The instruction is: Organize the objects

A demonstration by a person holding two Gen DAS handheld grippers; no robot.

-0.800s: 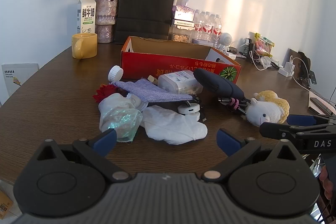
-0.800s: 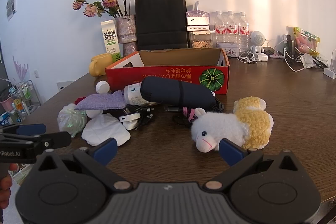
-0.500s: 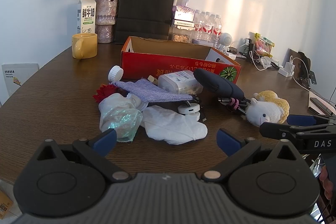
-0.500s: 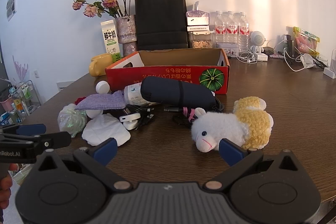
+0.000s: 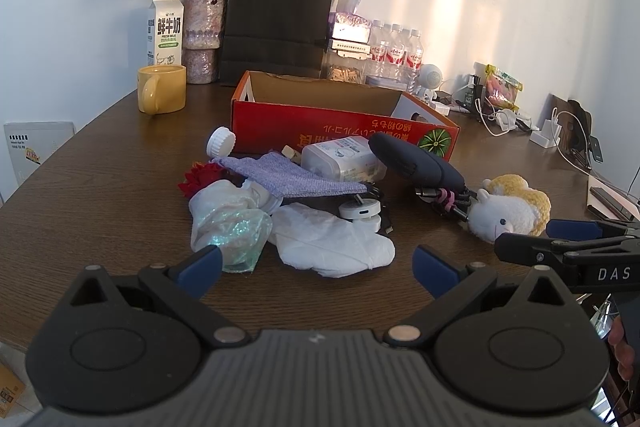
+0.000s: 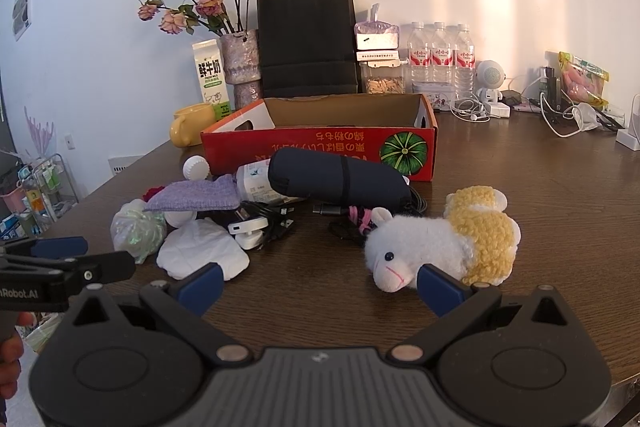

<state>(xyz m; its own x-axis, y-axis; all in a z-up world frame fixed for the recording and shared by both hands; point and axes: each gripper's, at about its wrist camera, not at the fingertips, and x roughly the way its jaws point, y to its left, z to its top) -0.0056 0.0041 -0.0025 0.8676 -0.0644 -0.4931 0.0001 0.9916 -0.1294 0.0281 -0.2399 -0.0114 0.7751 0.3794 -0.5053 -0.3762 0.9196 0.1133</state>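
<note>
A pile of loose things lies on the brown table in front of an open red cardboard box (image 5: pixel 320 131) (image 6: pixel 320 147). In it are a white and yellow plush sheep (image 5: pixel 508 211) (image 6: pixel 440 239), a dark blue pouch (image 5: pixel 416 163) (image 6: pixel 340 179), a purple knitted cloth (image 5: pixel 292 179) (image 6: pixel 192 193), a white plastic container (image 5: pixel 340 159), a white charger with black cable (image 5: pixel 360 211) (image 6: pixel 248 231), a white cloth (image 5: pixel 332 243) (image 6: pixel 200 255) and a clear plastic bag (image 5: pixel 228 227) (image 6: pixel 136 231). My left gripper (image 5: pixel 316 263) is open, short of the white cloth. My right gripper (image 6: pixel 318 281) is open, just before the sheep.
Along the back wall stand a yellow mug (image 5: pixel 162 89), a milk carton (image 5: pixel 165 29), a vase of dried roses (image 5: pixel 202 35), a black paper bag (image 5: pixel 276 27), water bottles (image 5: pixel 394 51) and food jars. Cables, chargers and a snack pack (image 6: pixel 584 79) clutter the far right.
</note>
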